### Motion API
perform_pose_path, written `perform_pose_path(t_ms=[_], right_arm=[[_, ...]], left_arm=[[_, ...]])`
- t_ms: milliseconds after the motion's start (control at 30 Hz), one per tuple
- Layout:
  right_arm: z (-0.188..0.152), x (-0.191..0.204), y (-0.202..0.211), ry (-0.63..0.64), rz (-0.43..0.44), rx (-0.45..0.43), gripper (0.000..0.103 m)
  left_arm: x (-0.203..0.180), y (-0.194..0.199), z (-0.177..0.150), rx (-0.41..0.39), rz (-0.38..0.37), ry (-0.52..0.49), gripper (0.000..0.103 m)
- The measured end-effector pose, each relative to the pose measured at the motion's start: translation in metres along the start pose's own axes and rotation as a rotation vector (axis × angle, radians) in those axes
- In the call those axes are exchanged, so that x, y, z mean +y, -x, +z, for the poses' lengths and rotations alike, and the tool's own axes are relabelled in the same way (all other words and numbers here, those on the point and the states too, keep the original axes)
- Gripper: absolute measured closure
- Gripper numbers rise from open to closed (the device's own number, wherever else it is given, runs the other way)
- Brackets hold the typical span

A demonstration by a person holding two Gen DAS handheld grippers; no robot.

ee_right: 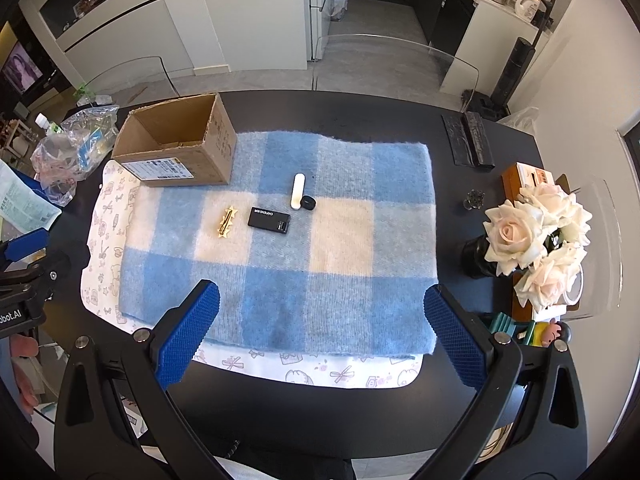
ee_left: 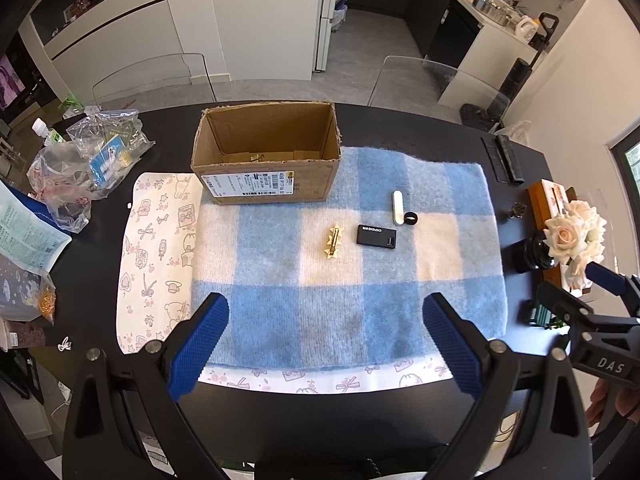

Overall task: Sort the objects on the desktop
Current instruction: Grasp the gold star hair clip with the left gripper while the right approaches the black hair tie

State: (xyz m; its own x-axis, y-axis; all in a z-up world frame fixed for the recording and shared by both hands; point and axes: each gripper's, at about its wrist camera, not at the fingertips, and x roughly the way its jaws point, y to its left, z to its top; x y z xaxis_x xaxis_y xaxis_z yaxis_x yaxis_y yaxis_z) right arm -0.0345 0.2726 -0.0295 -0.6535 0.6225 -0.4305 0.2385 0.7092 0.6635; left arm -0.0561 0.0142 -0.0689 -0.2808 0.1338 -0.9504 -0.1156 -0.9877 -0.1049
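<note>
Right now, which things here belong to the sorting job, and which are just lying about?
Part of the job:
gold hair clip
black card-shaped device
white stick
small black ring
cardboard box

Lying about:
white roses
plastic bags
checked blanket
two black strips

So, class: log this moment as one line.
left claw: open, empty | right claw: open, empty | hair clip, black device, white stick, ring: on blanket | box: open

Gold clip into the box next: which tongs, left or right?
Left, probably. The clip lies almost dead ahead of the left tongs, with the box straight beyond. For the right tongs, both sit off to the left. Both tongs are open and empty.
</note>
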Motion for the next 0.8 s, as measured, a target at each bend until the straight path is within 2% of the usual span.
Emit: perform_pose_path(t_ms=[367, 800], right_arm=[[0.025, -0.006, -0.057, 0.024, 0.004, 0.033, 0.000], [0.039, -0.007, -0.167, 0.052, 0.018, 0.087, 0.000]], left_arm=[[-0.003, -0.062, 0.017, 0.059, -0.001, 0.000, 0.006], [-0.004, -0.169, 0.023, 0.121, 0.022, 0.000, 0.006]])
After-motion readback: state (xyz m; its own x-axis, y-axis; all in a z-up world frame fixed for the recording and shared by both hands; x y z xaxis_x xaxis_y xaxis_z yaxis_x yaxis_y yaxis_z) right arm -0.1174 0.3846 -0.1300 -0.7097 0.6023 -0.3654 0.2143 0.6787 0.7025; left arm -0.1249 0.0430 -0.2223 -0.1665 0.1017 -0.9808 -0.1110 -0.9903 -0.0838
